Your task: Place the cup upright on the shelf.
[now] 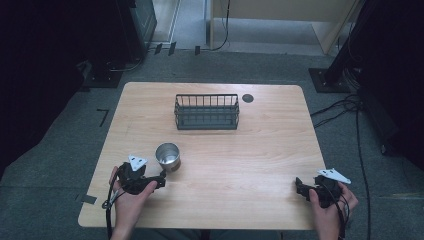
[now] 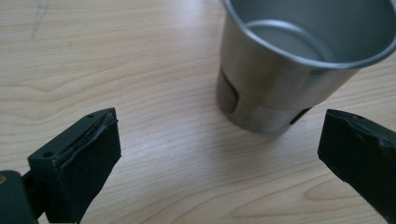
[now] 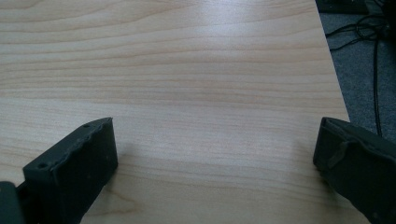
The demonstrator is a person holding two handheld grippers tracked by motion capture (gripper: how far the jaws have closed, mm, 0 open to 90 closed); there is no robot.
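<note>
Wooden table (image 1: 240, 155) — unmarked steel cup (image 1: 167, 155)

Black wire basket (image 1: 206, 112) mid-table, perhaps a grommet (image 1: 247, 98) beside it

the small shiny steel cup (image 1: 167, 156) stands upright and empty. it sits on the table's near left part, just ahead of my left gripper (image 1: 161, 181).

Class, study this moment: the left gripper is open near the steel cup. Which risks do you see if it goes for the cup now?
1. The steel cup stands off-centre, nearer one jaw of the left gripper; that jaw may nudge or tip the light, empty cup on closing.
2. The cup tapers and looks smooth, so it might slip from a low grip.
3. The wire basket stands farther back with raised sides; a carried cup may catch its rim.
</note>
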